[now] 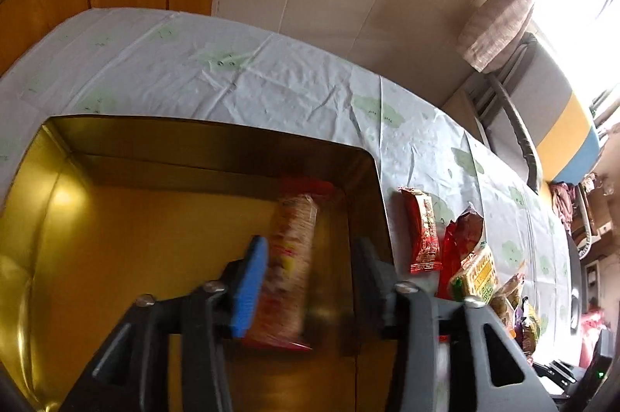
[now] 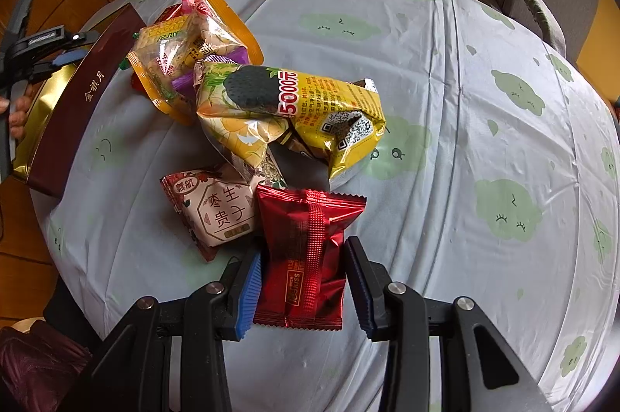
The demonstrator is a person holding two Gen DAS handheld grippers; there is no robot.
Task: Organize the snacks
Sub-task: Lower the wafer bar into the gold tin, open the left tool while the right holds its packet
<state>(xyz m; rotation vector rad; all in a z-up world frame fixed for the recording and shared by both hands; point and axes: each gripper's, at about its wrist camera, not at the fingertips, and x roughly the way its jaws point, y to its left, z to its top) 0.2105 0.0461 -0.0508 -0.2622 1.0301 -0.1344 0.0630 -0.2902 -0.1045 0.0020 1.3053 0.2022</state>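
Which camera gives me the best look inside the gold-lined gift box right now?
The left wrist view: it looks straight down into the gold-lined gift box, showing its floor, walls and a blurred cracker packet between the left gripper fingers. The right wrist view shows only the box's maroon outer wall and a gold strip at the far left.

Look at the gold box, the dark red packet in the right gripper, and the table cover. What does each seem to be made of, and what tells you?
Gold box: probably tin or foil-lined card; its inner walls mirror the light.
Dark red packet: metallised plastic film, glossy, with crimped, serrated ends.
Table cover: likely thin plastic sheet; soft sheen and sharp fold creases.
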